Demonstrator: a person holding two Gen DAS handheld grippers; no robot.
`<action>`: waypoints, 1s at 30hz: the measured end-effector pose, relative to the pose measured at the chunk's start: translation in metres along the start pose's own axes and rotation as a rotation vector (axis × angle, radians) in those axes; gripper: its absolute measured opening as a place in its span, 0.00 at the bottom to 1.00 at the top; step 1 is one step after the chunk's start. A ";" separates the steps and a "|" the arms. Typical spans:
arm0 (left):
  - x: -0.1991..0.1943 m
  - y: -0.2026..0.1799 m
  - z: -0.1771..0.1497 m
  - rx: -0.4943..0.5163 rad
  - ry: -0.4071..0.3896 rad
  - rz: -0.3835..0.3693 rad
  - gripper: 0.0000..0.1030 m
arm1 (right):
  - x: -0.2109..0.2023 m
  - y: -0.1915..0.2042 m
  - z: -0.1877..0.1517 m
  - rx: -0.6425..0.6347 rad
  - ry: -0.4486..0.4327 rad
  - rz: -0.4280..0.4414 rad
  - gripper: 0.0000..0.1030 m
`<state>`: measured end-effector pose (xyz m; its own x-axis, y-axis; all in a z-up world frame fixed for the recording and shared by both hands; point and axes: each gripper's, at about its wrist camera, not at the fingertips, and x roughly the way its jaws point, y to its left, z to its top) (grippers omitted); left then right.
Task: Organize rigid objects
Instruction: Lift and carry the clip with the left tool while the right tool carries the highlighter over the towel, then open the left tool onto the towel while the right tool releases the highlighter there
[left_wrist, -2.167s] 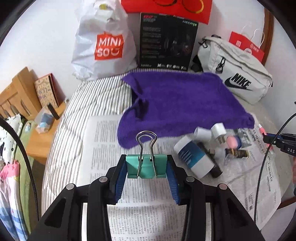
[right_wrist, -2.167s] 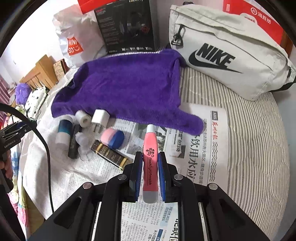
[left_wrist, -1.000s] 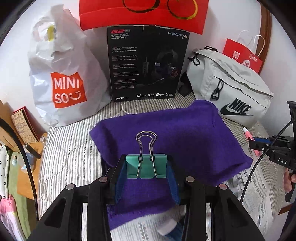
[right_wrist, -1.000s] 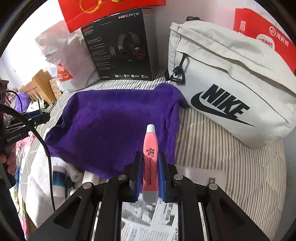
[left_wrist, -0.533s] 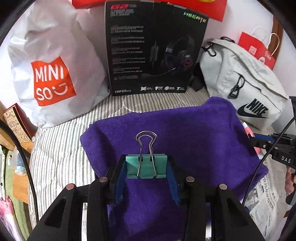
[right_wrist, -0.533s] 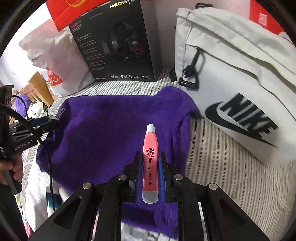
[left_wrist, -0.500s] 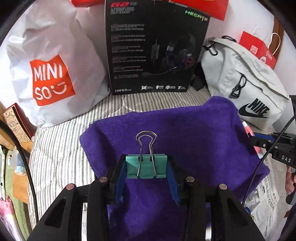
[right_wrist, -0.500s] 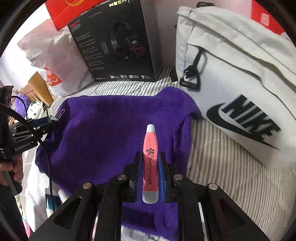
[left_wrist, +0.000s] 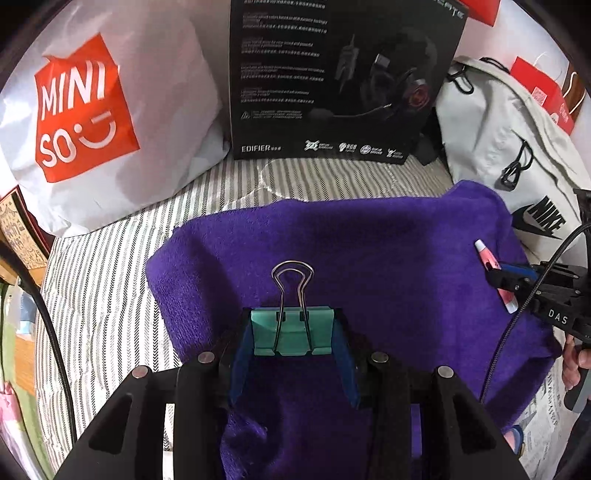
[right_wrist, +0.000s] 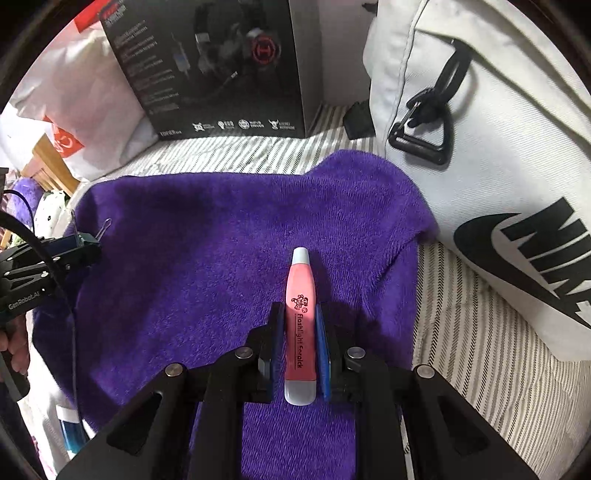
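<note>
My left gripper (left_wrist: 292, 332) is shut on a teal binder clip (left_wrist: 291, 330) with its wire handles pointing forward, held low over the left part of a purple towel (left_wrist: 388, 258). My right gripper (right_wrist: 300, 325) is shut on a pink flashlight pen (right_wrist: 300, 306), held just above the right part of the towel (right_wrist: 207, 266). The right gripper (left_wrist: 502, 277) with the pen (left_wrist: 491, 266) shows at the right edge of the left wrist view. The left gripper (right_wrist: 83, 242) shows at the left edge of the right wrist view.
A black headset box (left_wrist: 340, 77), a white MINISO bag (left_wrist: 92, 110) and a grey Nike bag (right_wrist: 498, 166) stand behind the towel on the striped bed (left_wrist: 110, 266). Newspaper (left_wrist: 546, 413) and a blue-white tube (right_wrist: 72, 432) peek out at the towel's near edge.
Both grippers have moved forward and lower over the purple towel, each keeping its object. The headset box and the bags now look closer.
</note>
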<state>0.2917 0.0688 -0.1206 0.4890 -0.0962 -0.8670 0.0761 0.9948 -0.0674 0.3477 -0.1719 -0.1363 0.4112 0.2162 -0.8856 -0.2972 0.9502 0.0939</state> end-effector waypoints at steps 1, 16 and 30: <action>0.001 0.000 0.000 -0.001 0.004 0.002 0.38 | 0.000 0.001 0.001 -0.005 -0.003 -0.004 0.16; 0.014 -0.012 0.001 0.050 0.019 0.054 0.39 | 0.001 0.009 -0.002 -0.071 -0.016 -0.007 0.28; -0.004 -0.019 -0.023 -0.002 0.035 0.033 0.65 | -0.032 0.015 -0.032 -0.040 -0.006 0.002 0.48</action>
<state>0.2685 0.0506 -0.1275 0.4606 -0.0625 -0.8854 0.0588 0.9975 -0.0398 0.3026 -0.1717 -0.1205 0.4159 0.2195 -0.8825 -0.3320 0.9401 0.0773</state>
